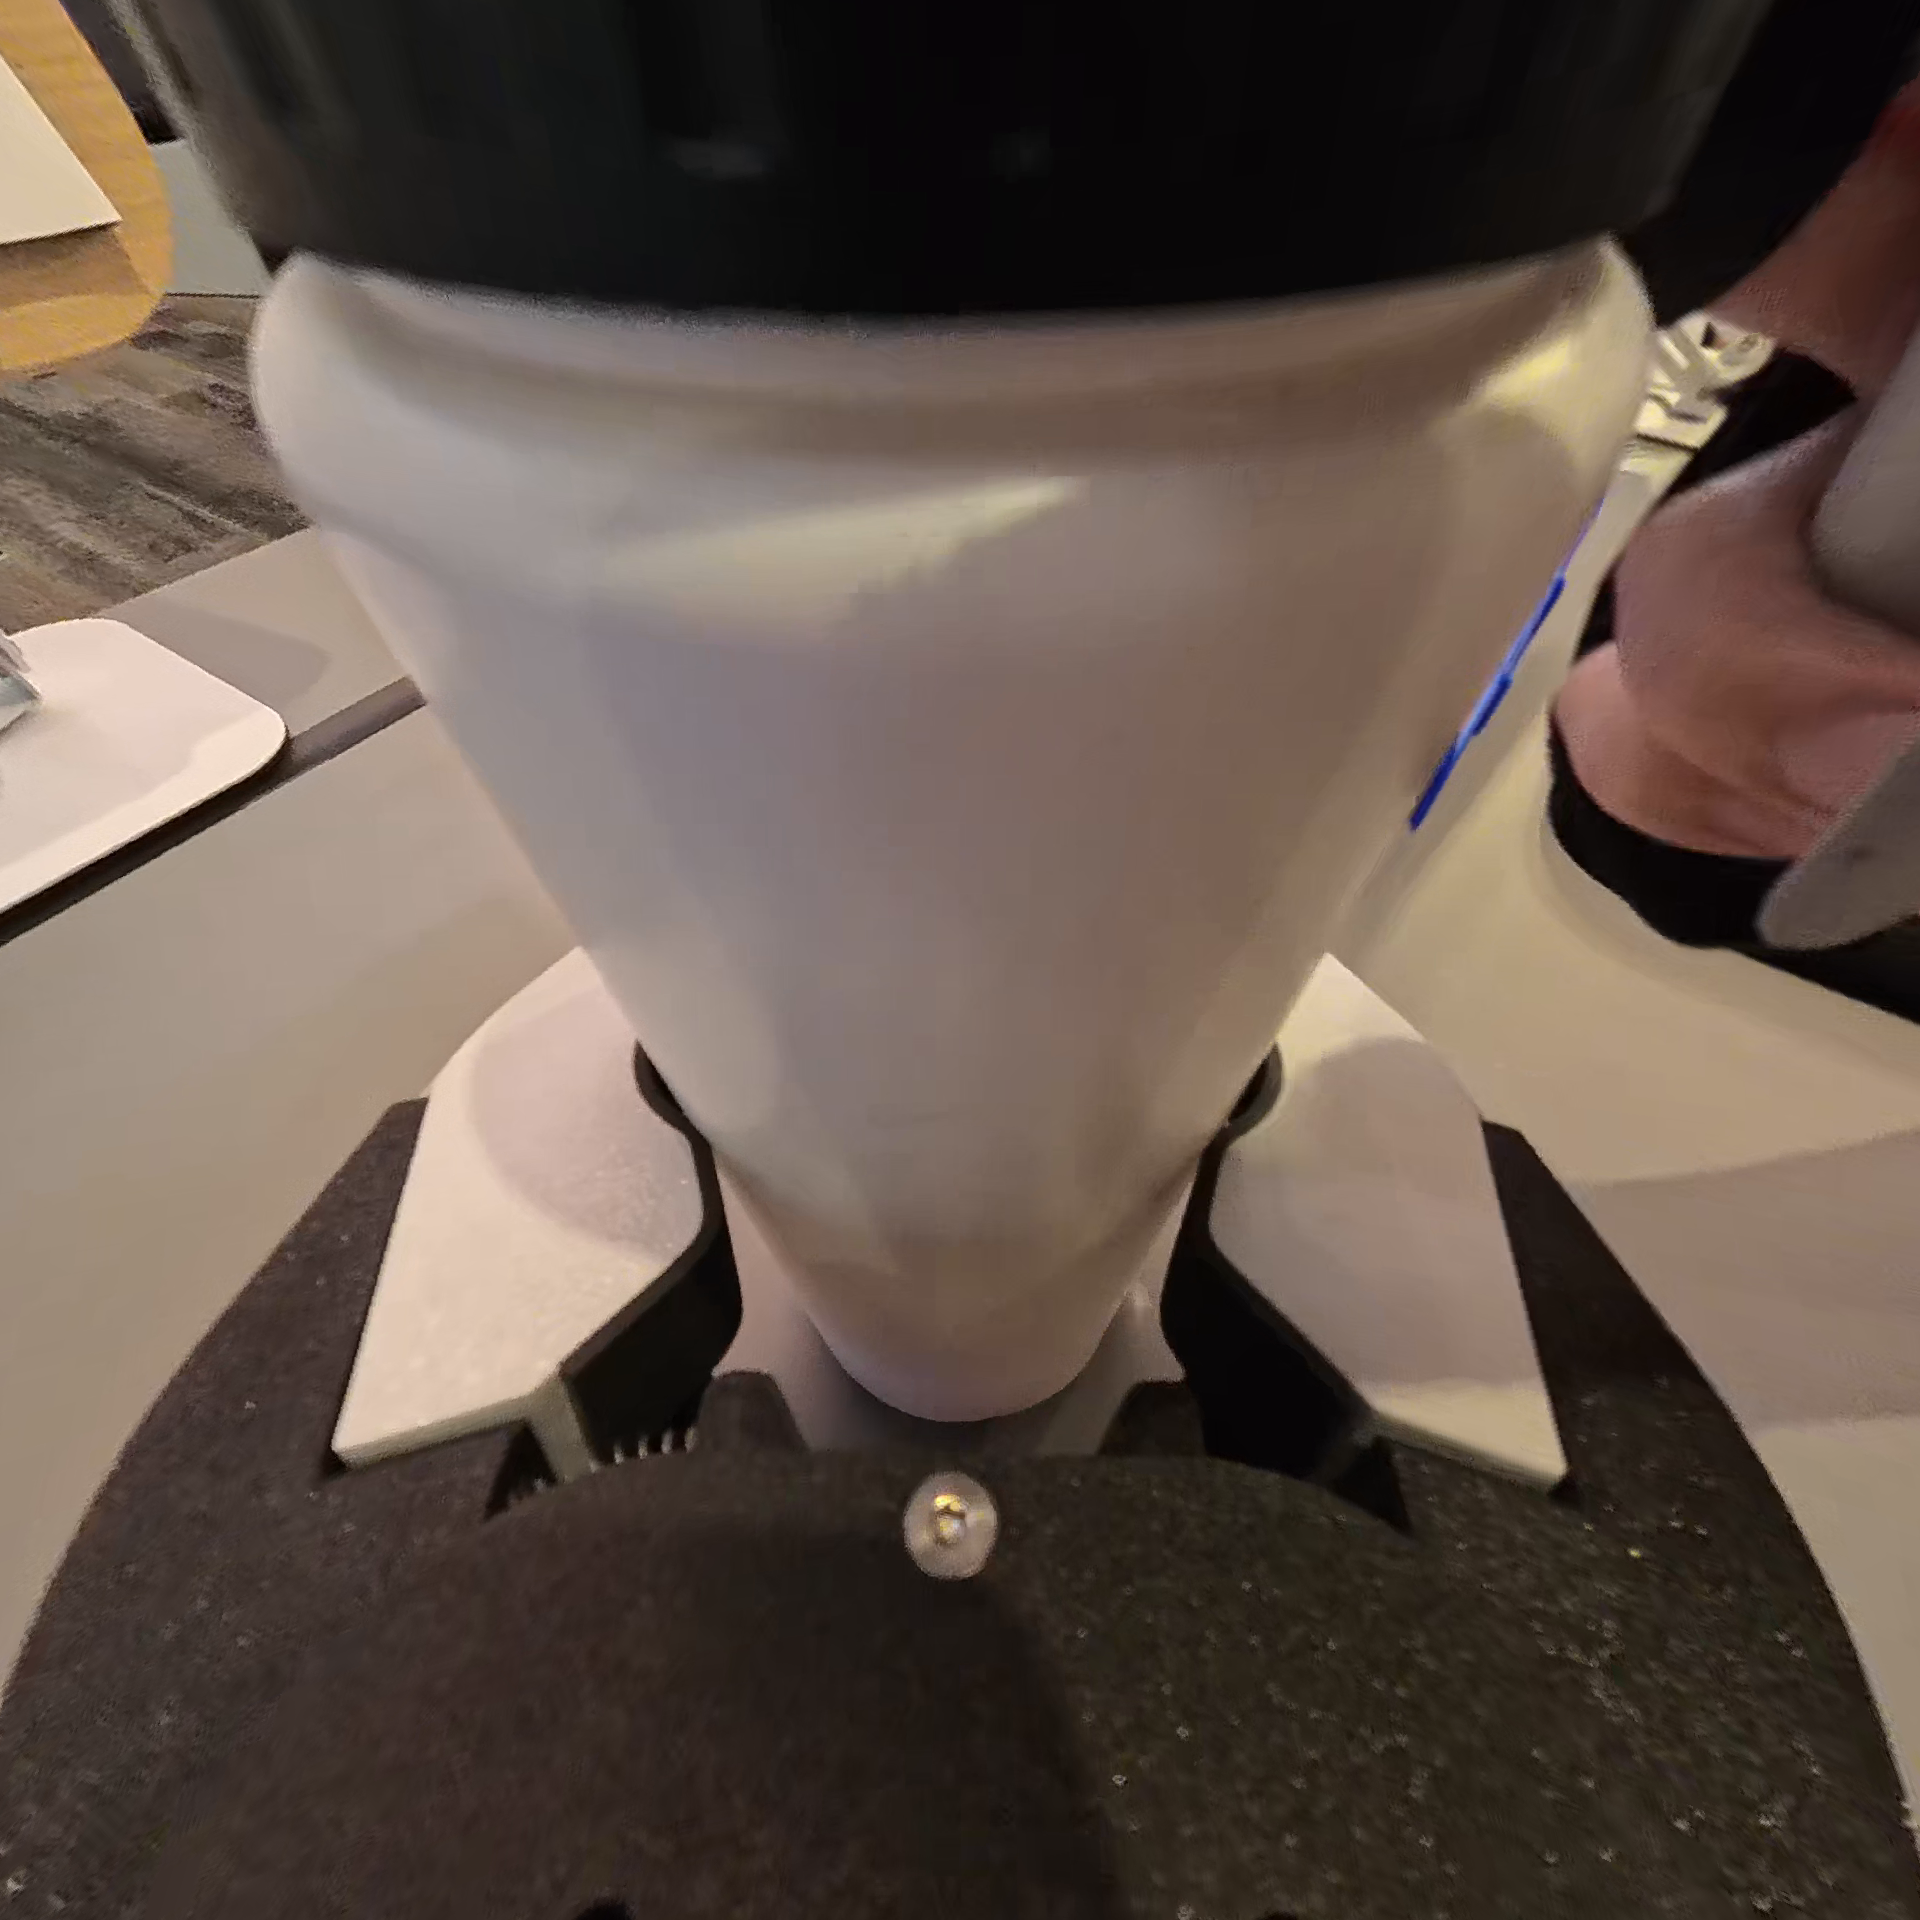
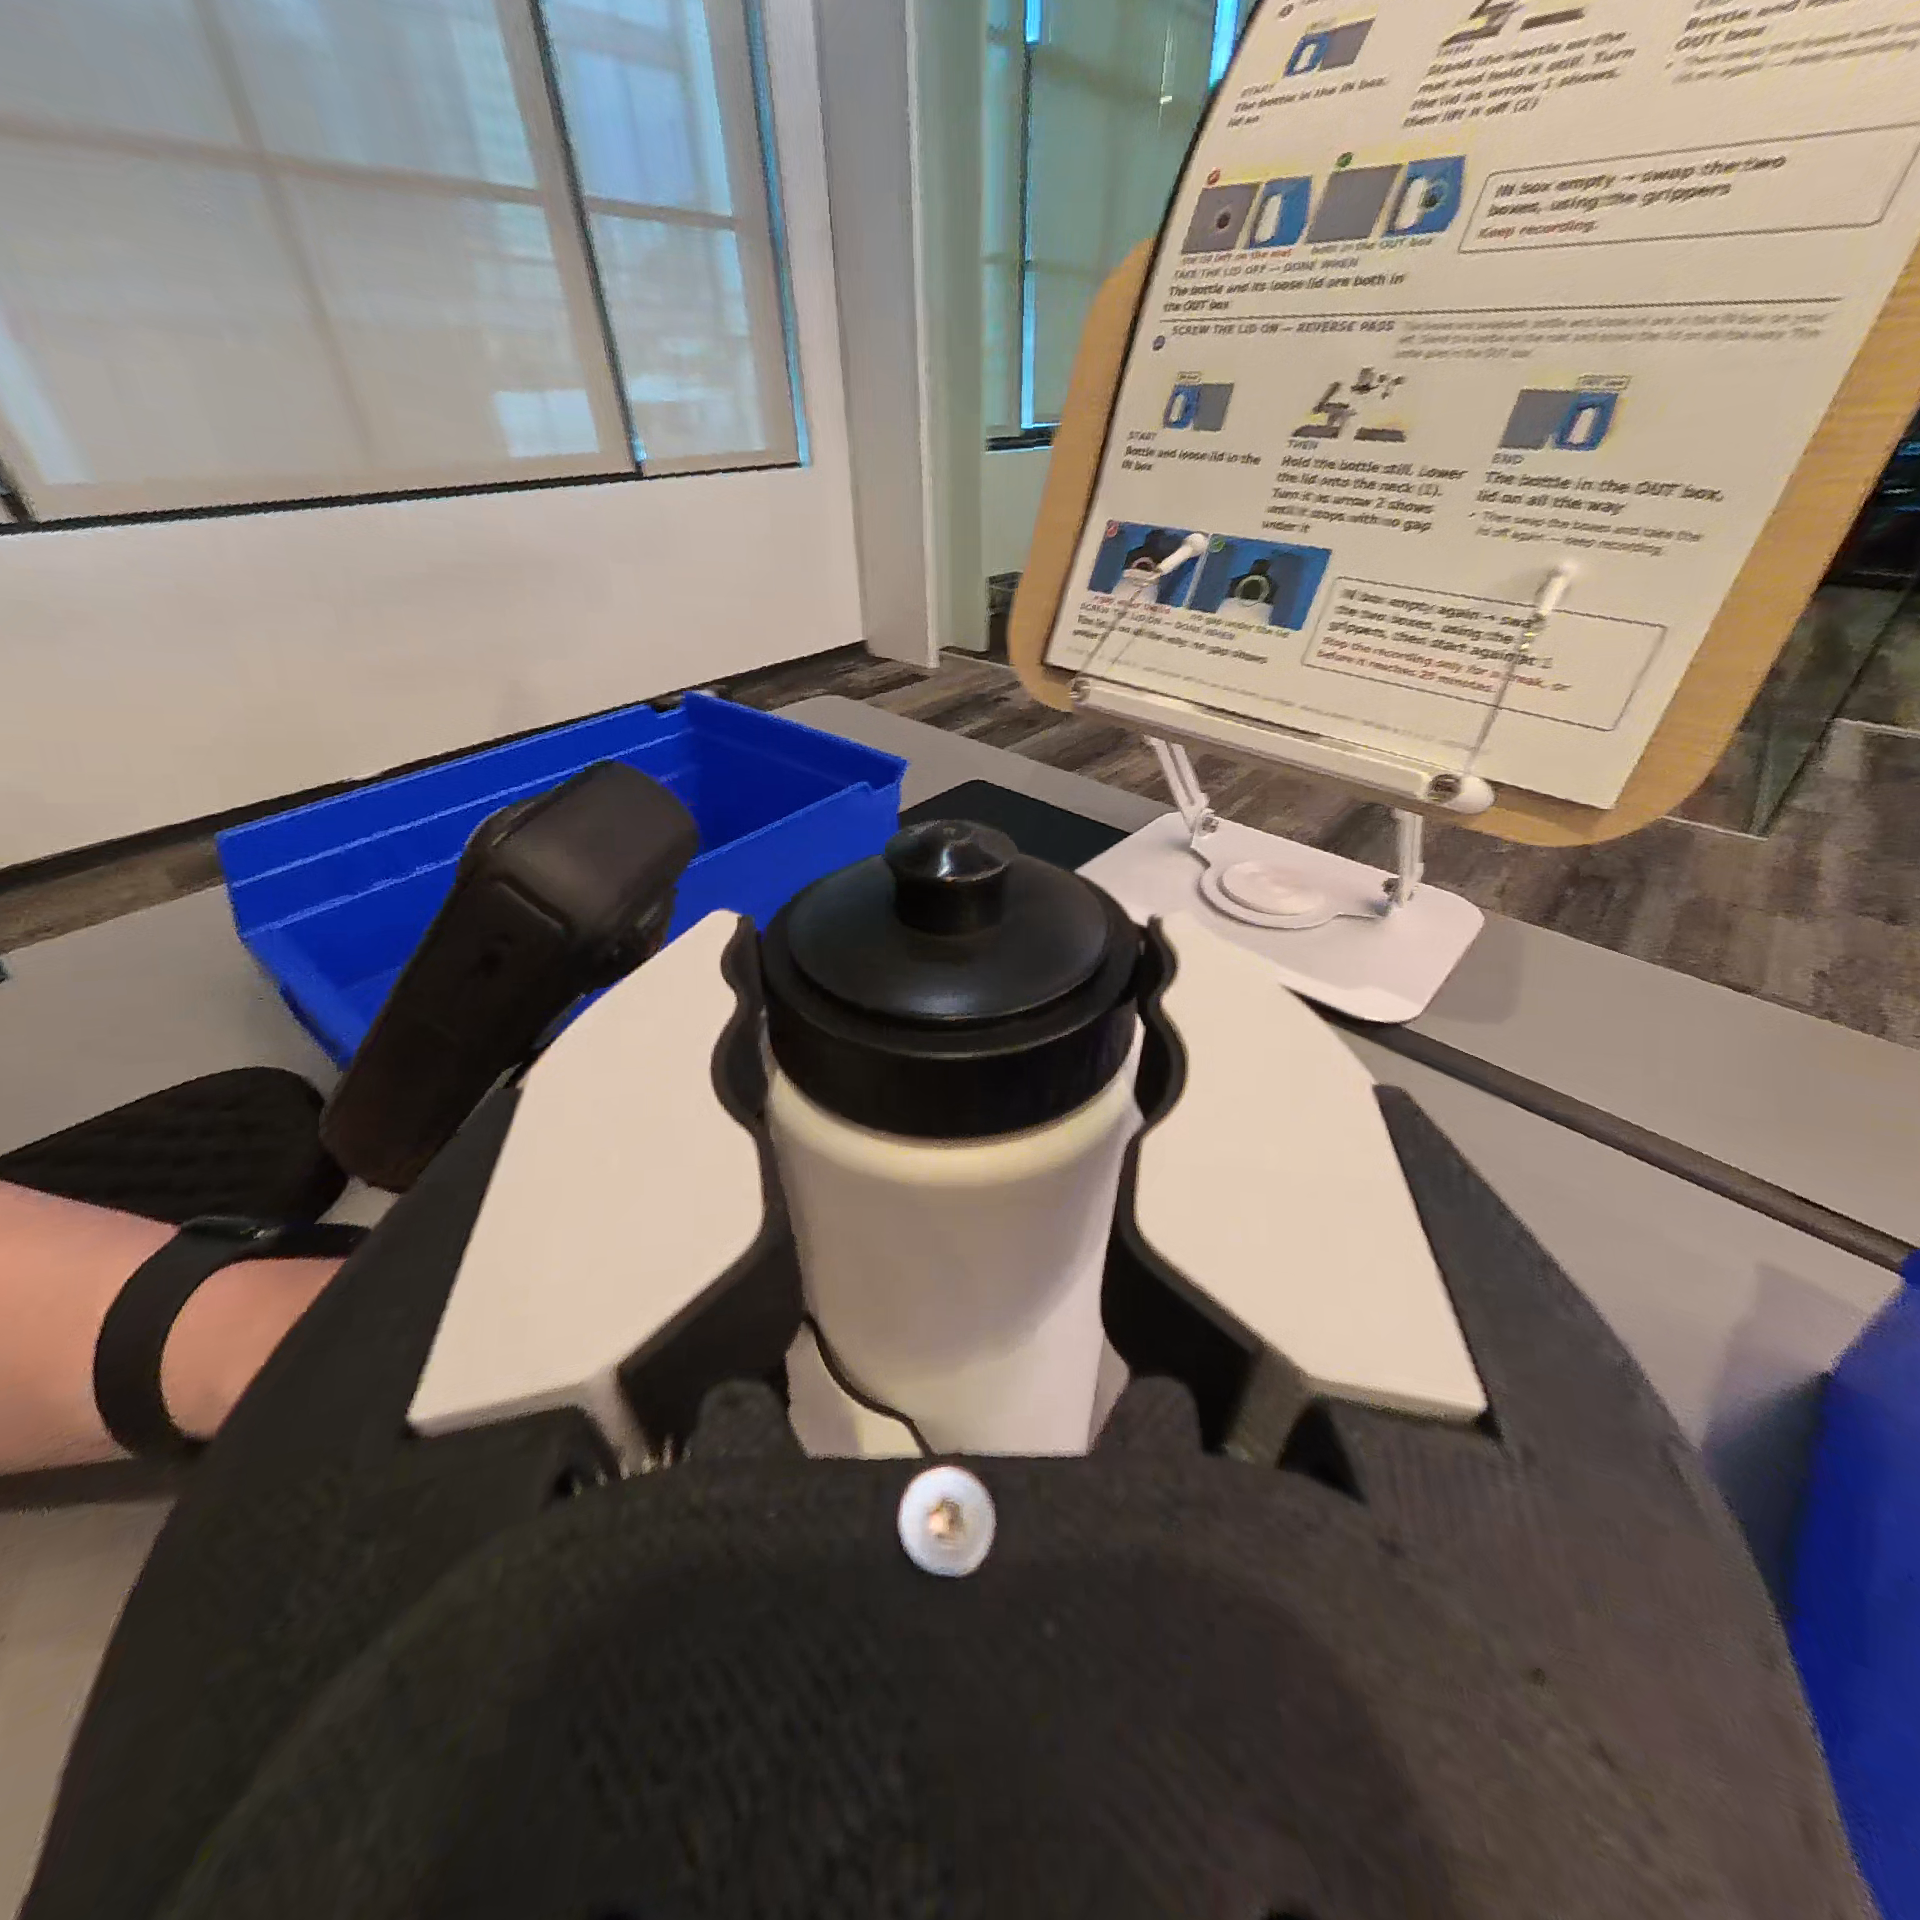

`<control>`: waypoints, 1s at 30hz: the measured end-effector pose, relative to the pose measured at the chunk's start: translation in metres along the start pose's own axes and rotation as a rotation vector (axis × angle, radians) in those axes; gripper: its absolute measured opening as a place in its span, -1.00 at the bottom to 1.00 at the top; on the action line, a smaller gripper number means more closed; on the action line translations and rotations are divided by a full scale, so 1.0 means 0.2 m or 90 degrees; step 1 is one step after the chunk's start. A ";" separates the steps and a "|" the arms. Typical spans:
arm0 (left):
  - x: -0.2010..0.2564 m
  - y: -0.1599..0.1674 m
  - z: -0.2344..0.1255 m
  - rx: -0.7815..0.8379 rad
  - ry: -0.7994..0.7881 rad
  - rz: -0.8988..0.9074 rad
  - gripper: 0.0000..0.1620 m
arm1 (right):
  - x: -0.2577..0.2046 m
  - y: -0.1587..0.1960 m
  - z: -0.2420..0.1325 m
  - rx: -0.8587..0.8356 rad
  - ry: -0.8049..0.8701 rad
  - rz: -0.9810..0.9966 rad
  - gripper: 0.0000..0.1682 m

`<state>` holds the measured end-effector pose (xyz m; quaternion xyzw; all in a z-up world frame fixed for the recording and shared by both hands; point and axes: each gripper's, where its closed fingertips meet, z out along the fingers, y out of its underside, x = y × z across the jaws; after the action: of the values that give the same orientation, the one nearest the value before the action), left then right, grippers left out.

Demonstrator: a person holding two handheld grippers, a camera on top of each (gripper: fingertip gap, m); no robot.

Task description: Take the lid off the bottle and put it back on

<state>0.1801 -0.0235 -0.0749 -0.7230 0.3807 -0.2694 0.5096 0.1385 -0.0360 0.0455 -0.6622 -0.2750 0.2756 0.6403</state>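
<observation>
Bottle | clamped in left gripper | right gripper pinches lid (on)

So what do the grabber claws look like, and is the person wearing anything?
Each gripper, left and right, has two flat white fingers with black wavy inner pads, set in a rough black body with one silver screw. The left wrist wears a black band.

White bottle upright, black lid on — gripped both sides
</observation>
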 end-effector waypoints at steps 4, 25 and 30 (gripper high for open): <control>0.04 0.01 -0.01 0.002 0.042 0.025 0.27 | -0.05 -0.04 -0.03 0.012 -0.183 -0.045 -0.14; 0.01 0.00 0.00 -0.001 0.006 -0.032 0.27 | -0.01 0.04 0.02 -0.093 -0.049 -0.029 -0.14; 0.00 0.00 -0.02 0.002 0.017 -0.020 0.27 | -0.04 0.04 0.02 -0.095 -0.107 -0.065 -0.15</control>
<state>0.1766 -0.0267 -0.0736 -0.7243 0.3754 -0.2878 0.5016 0.1296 -0.0397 0.0368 -0.6678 -0.3809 0.2759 0.5769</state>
